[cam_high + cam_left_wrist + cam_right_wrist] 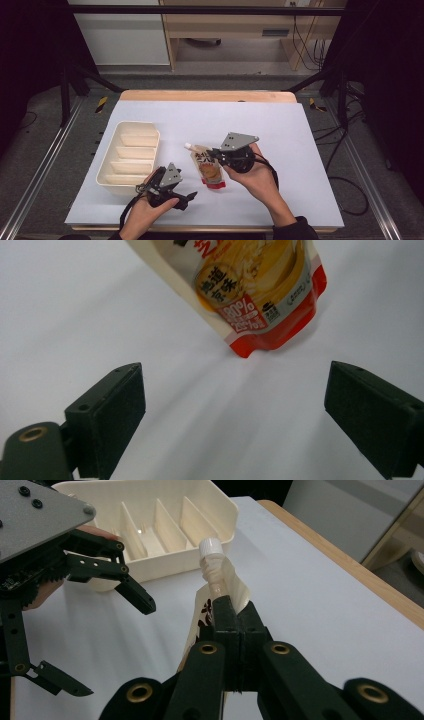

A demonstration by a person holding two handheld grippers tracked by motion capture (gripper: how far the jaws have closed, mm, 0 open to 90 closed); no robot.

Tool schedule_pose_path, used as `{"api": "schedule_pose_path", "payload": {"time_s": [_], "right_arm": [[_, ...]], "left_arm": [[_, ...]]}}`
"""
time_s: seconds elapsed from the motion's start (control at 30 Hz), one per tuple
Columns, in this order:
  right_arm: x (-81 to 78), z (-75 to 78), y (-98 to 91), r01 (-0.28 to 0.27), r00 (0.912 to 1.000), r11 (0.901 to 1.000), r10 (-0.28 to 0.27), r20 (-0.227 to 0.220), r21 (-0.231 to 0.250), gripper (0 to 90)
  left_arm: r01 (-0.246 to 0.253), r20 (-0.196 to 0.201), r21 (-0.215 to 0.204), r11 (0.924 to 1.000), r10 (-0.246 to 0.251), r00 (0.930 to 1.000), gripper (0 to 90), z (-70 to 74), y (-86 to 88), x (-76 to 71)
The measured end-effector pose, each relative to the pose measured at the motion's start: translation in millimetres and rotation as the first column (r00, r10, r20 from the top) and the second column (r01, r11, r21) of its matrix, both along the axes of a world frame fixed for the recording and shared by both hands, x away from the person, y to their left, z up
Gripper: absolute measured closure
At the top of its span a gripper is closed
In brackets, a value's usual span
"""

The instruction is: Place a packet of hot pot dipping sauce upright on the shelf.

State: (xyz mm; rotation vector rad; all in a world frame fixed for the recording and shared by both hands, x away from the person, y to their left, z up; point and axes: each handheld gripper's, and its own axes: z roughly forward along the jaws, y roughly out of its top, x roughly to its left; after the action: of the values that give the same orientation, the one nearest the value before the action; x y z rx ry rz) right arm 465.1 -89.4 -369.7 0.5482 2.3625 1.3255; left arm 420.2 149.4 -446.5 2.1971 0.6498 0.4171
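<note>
White tabletop (pixel 280 150) carries everything. Nearest the person, the left gripper (pixel 176 196) rests low just below the sauce pouch (pixel 209 169), its jaws spread wide and holding nothing. Beyond it, the right gripper (pixel 235 630) has its jaws pressed together on the pouch's edge below the white cap, hand angled in from the right. Left of the pouch sits a cream divided tray (pixel 129 155).
</note>
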Motion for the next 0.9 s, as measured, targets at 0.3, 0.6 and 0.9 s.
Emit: {"api": "schedule_pose_path", "payload": {"time_s": [0.3,0.6,0.9], "right_arm": [[-8.3,3.4,11.8,-0.055,0.9984,0.9983,0.055,0.012,-0.018,90.0],[-11.9,4.7,12.2,-0.077,0.9970,0.9969,0.077,0.006,-0.020,90.0],[-15.5,3.8,15.7,-0.099,0.9950,0.9945,0.100,0.010,-0.034,89.8]], "left_arm": [[-0.008,0.059,0.009,0.9999,0.007,0.9982,9.3,11.9,1.5,-2.5],[-0.005,0.101,0.001,1.0000,0.005,0.9949,8.2,31.4,19.9,-2.3],[-0.013,0.117,-0.006,0.9999,0.014,0.9930,7.8,37.9,25.3,0.1]]}}
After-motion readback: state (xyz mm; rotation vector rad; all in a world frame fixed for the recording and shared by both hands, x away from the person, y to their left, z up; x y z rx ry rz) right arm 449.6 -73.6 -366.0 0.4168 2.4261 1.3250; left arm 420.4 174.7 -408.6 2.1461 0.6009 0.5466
